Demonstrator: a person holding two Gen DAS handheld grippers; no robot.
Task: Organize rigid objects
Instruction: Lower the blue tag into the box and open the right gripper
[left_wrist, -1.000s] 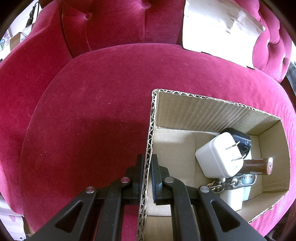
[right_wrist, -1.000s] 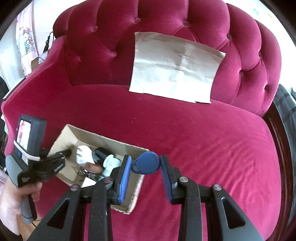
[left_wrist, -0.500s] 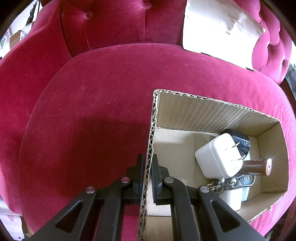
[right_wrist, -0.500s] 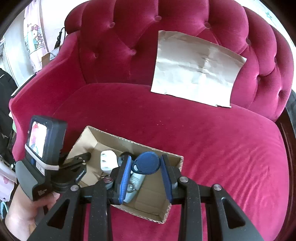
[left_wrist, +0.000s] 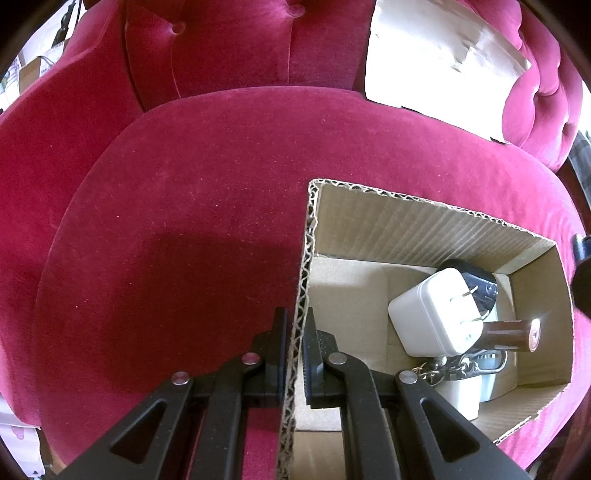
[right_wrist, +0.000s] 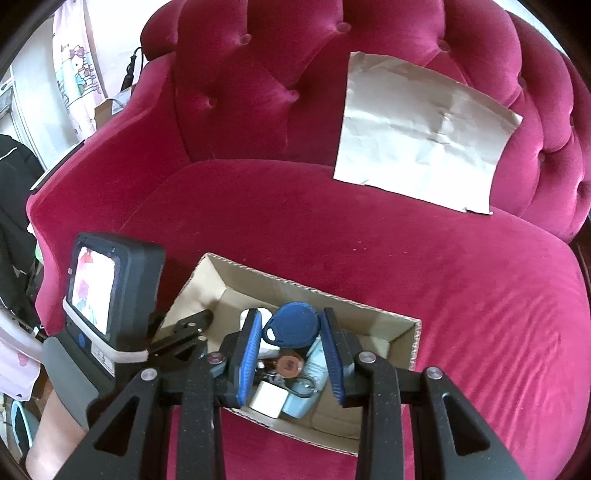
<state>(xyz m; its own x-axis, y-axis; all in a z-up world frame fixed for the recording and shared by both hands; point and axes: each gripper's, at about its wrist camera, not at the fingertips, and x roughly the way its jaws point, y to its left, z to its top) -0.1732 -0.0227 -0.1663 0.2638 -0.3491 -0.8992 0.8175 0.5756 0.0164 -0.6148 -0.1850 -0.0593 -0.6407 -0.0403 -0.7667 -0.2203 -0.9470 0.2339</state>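
Observation:
An open cardboard box (left_wrist: 424, 218) (right_wrist: 295, 284) sits on the red velvet sofa seat. My left gripper (left_wrist: 293, 325) is shut on the box's left wall, one finger inside and one outside. In the box lie a white plug adapter (left_wrist: 424, 317), a black item (left_wrist: 476, 277), a brown cylinder (left_wrist: 513, 334) and a metal key chain (left_wrist: 450, 367). My right gripper (right_wrist: 291, 332) is shut on a blue key fob (right_wrist: 291, 325) and holds it above the box's contents. The left tool (right_wrist: 110, 306) shows at the box's left side.
A creased sheet of brown paper (right_wrist: 421, 133) (left_wrist: 443, 62) leans against the tufted sofa back. The seat cushion (right_wrist: 461, 277) stretches to the right of the box. A person's hand (right_wrist: 48, 435) grips the left tool. Household clutter stands beyond the left armrest.
My right gripper has carried the blue key fob leftward, from beside the box's right end to over its inside. The left gripper has stayed clamped on the box wall.

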